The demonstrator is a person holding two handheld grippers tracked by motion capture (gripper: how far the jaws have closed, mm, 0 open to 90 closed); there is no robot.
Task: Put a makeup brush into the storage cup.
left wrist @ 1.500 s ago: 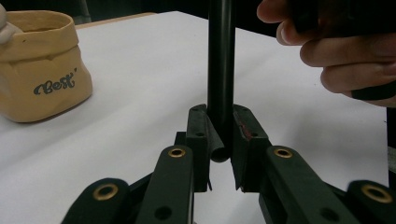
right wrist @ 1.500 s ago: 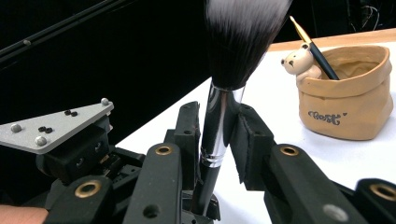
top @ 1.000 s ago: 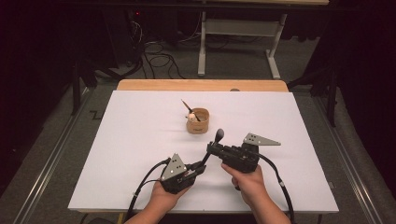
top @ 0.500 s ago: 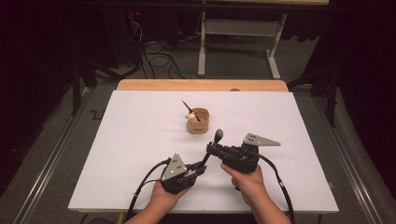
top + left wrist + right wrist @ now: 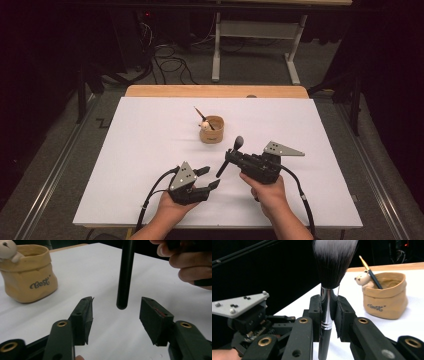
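Note:
A black makeup brush [image 5: 237,145] with a silver ferrule and dark, white-tipped bristles [image 5: 332,262] stands tilted above the white board. My right gripper [image 5: 229,160] is shut on it at the ferrule [image 5: 326,307]. My left gripper [image 5: 209,177] sits just left of it near the board's front; its jaws have just been opening and now stand apart. The handle's black end [image 5: 124,277] hangs between the pads [image 5: 83,315] without touching either. Farther back stands a tan pot [image 5: 212,131] with a small bear figure [image 5: 362,278] and a thin brush [image 5: 370,270] in it.
The white board [image 5: 140,150] lies on a wooden table [image 5: 215,91]. Beyond the table are a dark floor with cables [image 5: 165,60] and a white table frame [image 5: 255,45]. Metal rails run along both sides.
The left gripper's jaws have come apart off the lower end of the brush handle. Both hands and the brush have stayed in place.

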